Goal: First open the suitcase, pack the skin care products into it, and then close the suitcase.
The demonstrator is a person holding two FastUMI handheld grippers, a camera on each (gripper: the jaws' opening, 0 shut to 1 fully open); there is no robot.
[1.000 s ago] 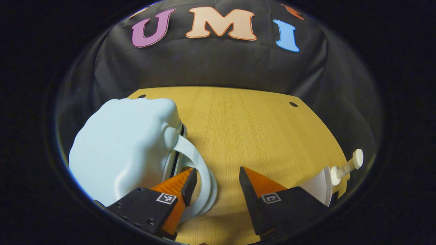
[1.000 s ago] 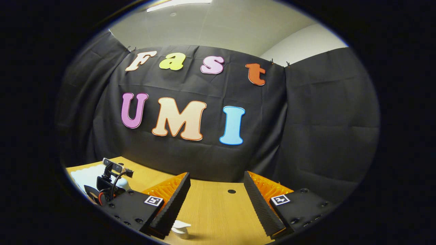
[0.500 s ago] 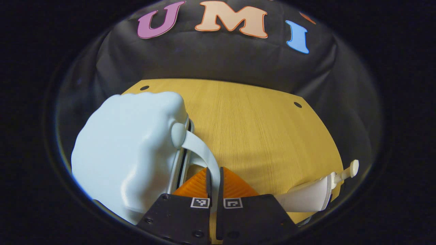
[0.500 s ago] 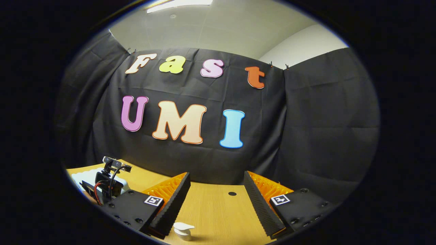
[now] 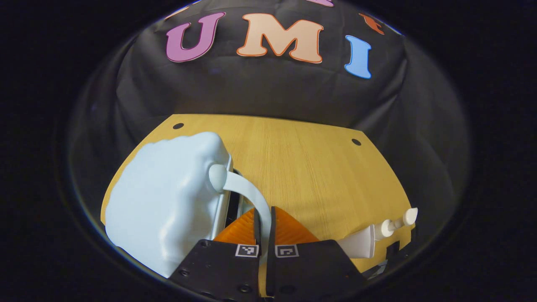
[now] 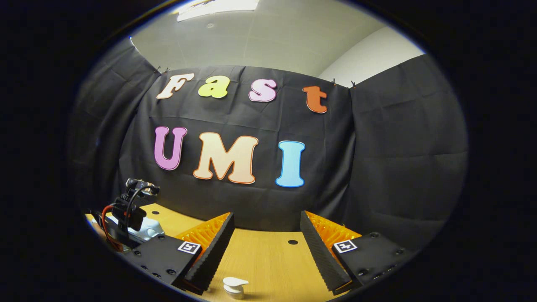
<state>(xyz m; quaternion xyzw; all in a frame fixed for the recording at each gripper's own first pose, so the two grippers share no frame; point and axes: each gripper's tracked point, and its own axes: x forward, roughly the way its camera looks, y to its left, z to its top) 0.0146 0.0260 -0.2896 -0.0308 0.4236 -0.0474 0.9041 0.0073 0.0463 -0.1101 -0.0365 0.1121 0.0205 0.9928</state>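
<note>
Pale-blue suitcase [image 5: 163,205] at 9 o'clock on table [image 5: 310,167], now lifted by handle [image 5: 247,195], pinched since closing by left hand-held gripper [image 5: 264,218]. Opening underway. Right hand-held gripper [image 6: 266,247] spread; pump bottle [image 6: 235,286] waiting.

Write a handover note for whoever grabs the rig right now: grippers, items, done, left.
Left gripper: shut on the suitcase handle.
Right gripper: open, empty, held above the table.
Suitcase: pale blue, on the table's left, lid seam slightly parted.
Pump bottle: white, lying on its side at the table's right edge; its pump head shows below the right gripper.
Done: handle gripped.
Left: open the lid fully, pack the bottle, close.
</note>
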